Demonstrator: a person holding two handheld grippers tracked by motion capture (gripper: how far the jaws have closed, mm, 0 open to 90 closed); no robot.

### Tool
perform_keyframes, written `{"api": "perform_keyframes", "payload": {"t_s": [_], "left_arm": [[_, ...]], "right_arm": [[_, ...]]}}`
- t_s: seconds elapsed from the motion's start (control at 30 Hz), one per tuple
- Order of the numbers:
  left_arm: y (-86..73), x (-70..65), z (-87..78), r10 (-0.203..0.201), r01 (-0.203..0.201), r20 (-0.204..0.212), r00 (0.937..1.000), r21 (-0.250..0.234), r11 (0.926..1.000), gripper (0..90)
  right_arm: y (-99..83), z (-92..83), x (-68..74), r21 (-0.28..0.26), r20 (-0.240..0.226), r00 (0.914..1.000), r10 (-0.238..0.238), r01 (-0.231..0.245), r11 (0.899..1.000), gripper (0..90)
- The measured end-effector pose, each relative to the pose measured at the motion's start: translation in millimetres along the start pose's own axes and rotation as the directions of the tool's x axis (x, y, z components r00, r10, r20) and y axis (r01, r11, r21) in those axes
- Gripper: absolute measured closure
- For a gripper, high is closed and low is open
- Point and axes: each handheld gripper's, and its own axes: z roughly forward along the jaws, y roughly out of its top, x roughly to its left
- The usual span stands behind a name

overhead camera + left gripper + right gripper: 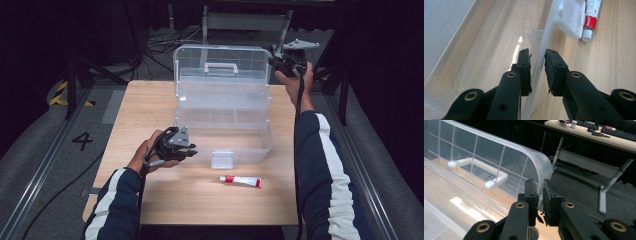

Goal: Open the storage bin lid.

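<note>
The clear box [222, 107] sits mid-surface [150, 100], lid [220, 62] stood up at the back. Looks like the lid-closing step: left hand-held gripper [537, 61] is clamped narrow on the front wall, steadying it, and right hand-held gripper [539, 188] pinches the lid's far corner. Next move is probably swinging the lid forward and down without dragging the box. A tube [241, 180] lies just in front.

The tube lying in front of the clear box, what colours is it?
The tube is white with a red band; left gripper view shows it best.
</note>
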Motion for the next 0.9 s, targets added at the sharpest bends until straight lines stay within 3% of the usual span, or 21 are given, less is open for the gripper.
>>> {"api": "perform_keyframes", "payload": {"t_s": [0.37,0.5,0.9], "left_arm": [[0.6,-1.5,0.0,0.005,-0.005,-0.007,1.0000,0.006,1.0000,75.1],[2.1,-2.6,0.4,0.011,-0.010,-0.012,0.9999,0.017,0.9998,74.8],[3.1,-2.0,-0.2,0.023,-0.022,-0.016,0.9996,0.033,0.9992,74.8]], "right_arm": [[2.3,19.2,-6.5,0.037,0.000,0.9999,0.016,-0.016,0.999,82.2],[3.4,25.5,-6.5,0.055,0.011,0.9998,-0.017,0.016,0.998,81.6],[0.3,44.4,-15.0,0.084,-0.006,0.9999,0.010,-0.009,0.996,81.4]]}}
